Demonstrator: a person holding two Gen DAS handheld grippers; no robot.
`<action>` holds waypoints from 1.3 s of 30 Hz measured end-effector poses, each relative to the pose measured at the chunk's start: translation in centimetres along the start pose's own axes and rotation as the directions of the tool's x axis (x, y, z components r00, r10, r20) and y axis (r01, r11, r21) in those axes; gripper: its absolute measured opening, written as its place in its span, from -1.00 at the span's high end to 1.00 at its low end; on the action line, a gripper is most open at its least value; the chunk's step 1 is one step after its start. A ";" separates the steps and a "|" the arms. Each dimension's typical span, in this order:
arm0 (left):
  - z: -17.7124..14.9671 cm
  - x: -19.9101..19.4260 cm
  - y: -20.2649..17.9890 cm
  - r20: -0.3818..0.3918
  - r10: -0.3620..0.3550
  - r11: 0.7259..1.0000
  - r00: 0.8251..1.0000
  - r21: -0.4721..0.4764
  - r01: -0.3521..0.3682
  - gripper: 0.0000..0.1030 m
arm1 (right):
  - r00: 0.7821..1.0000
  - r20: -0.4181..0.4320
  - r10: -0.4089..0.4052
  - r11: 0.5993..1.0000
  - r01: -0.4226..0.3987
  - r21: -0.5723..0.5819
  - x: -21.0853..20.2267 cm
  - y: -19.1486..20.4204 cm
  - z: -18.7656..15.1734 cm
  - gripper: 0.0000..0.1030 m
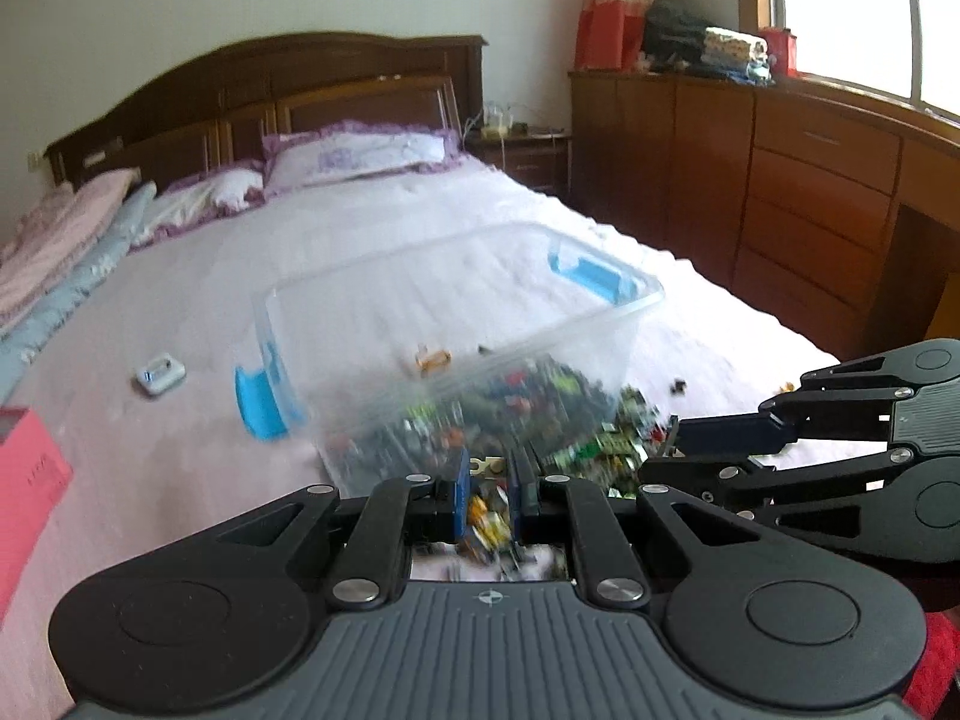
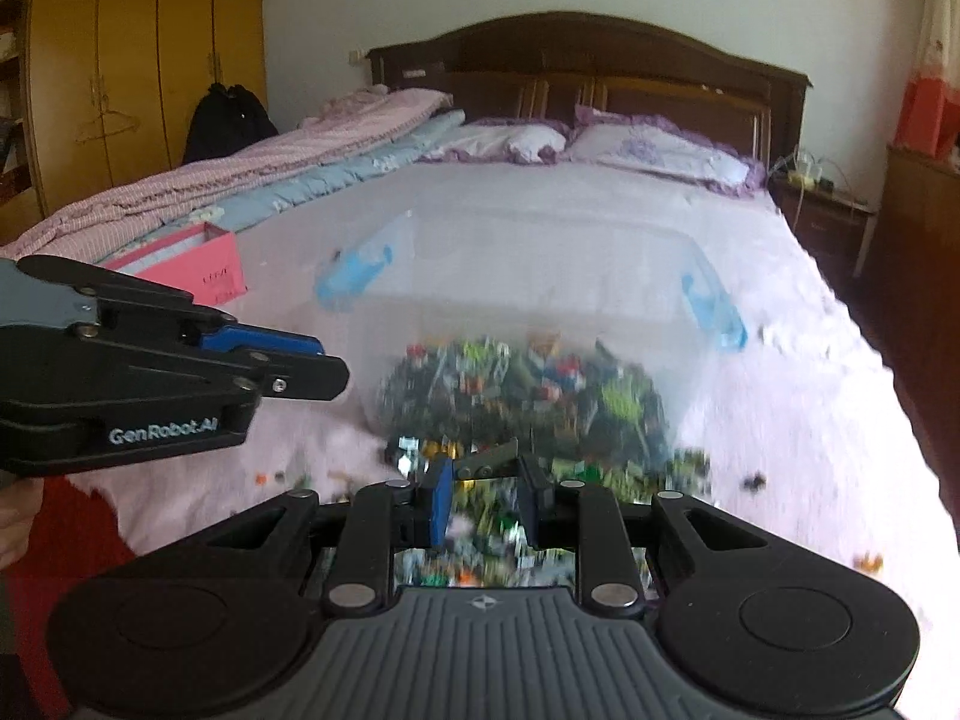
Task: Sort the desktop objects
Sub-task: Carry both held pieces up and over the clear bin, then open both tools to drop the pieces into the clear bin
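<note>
Left-wrist view, left to right: one pink box at the bed's left edge, one small white case, then one clear bin with two blue latches, tipped toward me, bricks spilling from it at the bed's near edge. My left gripper and right gripper each clamp its near rim, jaws narrowed. I judge I'm mid-dump; next, empty it steadily without scattering bricks off the bed.
</note>
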State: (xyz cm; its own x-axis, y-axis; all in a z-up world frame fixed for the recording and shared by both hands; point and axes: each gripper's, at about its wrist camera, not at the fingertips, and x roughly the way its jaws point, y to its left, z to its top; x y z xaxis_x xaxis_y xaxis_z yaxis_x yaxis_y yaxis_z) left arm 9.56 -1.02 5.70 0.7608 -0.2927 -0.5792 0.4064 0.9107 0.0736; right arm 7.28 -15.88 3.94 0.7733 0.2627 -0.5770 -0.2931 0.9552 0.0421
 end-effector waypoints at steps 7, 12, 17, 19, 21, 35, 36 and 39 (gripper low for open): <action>3.4 2.6 1.0 0.017 0.022 1.000 1.000 -0.005 -0.022 0.71 | 0.999 0.037 0.000 1.000 0.001 -0.020 1.7 -1.3 4.1 0.52; 5.7 4.8 1.7 0.027 0.036 0.999 0.999 0.008 -0.036 0.71 | 0.998 0.061 -0.006 0.999 0.008 -0.033 3.5 -2.3 7.2 0.52; 7.3 6.7 2.2 0.025 0.043 0.999 0.999 0.012 -0.044 0.71 | 0.998 0.060 -0.016 0.999 0.018 -0.031 5.9 -3.5 9.6 0.52; 7.7 7.4 2.2 0.020 0.044 0.999 0.999 0.016 -0.044 0.70 | 0.998 0.055 -0.020 0.999 0.022 -0.027 7.0 -3.9 10.4 0.52; 8.0 8.1 2.2 0.013 0.045 0.999 0.999 0.020 -0.045 0.70 | 0.999 0.045 -0.023 1.000 0.024 -0.020 8.0 -4.2 10.9 0.52; 7.2 7.8 2.6 0.009 0.069 0.998 0.998 -0.002 -0.069 -0.11 | 0.998 0.025 -0.049 0.998 0.048 0.028 9.8 -5.5 10.9 0.38; 7.1 7.6 2.6 0.010 0.072 0.997 0.997 -0.001 -0.072 -0.13 | 0.998 0.025 -0.050 0.998 0.049 0.030 9.7 -5.5 10.8 0.37; 7.0 6.9 2.4 0.012 0.093 0.996 0.996 0.001 -0.093 -0.27 | 0.998 0.026 -0.053 0.998 0.053 0.031 9.2 -5.4 10.6 0.36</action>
State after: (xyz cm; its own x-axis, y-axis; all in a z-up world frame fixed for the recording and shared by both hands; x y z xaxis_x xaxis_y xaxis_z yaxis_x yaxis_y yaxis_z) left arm 19.34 -2.89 7.58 0.8013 -0.2106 -0.5599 0.3348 0.9336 0.1280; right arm 21.90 -17.21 7.05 0.8024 0.2148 -0.5568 -0.2347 0.9714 0.0366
